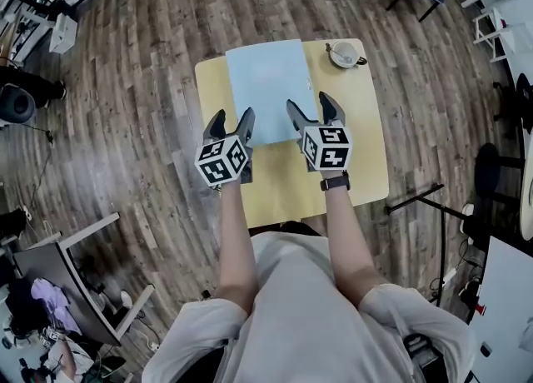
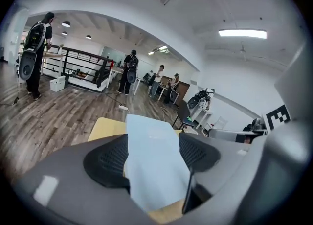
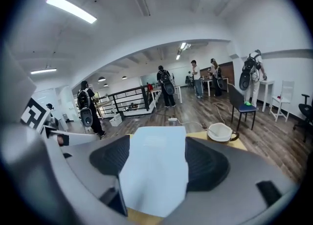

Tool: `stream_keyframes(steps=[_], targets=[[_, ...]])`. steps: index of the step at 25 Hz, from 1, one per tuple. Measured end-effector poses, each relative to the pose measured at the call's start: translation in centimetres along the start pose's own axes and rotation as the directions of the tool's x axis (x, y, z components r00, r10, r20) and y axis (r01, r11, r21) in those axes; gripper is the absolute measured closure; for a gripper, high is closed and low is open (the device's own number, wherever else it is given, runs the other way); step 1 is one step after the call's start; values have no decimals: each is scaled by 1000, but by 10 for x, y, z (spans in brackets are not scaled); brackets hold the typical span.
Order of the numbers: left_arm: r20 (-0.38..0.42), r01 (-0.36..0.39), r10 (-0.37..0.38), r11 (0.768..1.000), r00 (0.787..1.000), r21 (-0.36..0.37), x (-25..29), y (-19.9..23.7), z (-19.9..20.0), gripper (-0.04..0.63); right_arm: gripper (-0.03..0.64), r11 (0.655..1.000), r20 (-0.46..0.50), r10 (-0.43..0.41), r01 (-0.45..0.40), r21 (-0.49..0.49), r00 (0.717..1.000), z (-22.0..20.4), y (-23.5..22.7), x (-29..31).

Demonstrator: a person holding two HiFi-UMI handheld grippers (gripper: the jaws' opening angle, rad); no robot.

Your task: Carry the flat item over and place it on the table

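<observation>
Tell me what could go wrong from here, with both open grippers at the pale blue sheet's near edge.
The pale blue flat sheet seems to reach the far edge of the yellow table; a forward nudge from the open left gripper or right gripper might slide it off. The white cup stands close by the sheet's far right corner, so a sideways shift could knock it.

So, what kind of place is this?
Probably an open-plan office or lab: wood-plank floor, a small yellow table, several people standing about, strip lights overhead.
</observation>
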State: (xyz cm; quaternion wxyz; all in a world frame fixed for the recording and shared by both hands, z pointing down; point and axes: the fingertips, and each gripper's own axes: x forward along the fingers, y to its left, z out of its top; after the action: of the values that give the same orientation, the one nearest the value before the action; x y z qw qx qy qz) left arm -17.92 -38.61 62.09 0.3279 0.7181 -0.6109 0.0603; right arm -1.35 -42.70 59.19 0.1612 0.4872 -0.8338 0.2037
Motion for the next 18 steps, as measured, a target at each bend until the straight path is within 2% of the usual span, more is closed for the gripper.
stream_keyframes(steps=[4,11,18], targets=[[56,11,-14,999,998,53,-30,-25,20,271,252,999,58,38,-37,-19,998,17,21,-30],[162,7,-27,993,987,120,-84,-58,41,337,261,997,174,80,-75,-37,982,41,47,-81],[249,-3,-40,985,968,172,-131,-85,55,366,305,993,241,95,-73,-97,966,59,63,-128]])
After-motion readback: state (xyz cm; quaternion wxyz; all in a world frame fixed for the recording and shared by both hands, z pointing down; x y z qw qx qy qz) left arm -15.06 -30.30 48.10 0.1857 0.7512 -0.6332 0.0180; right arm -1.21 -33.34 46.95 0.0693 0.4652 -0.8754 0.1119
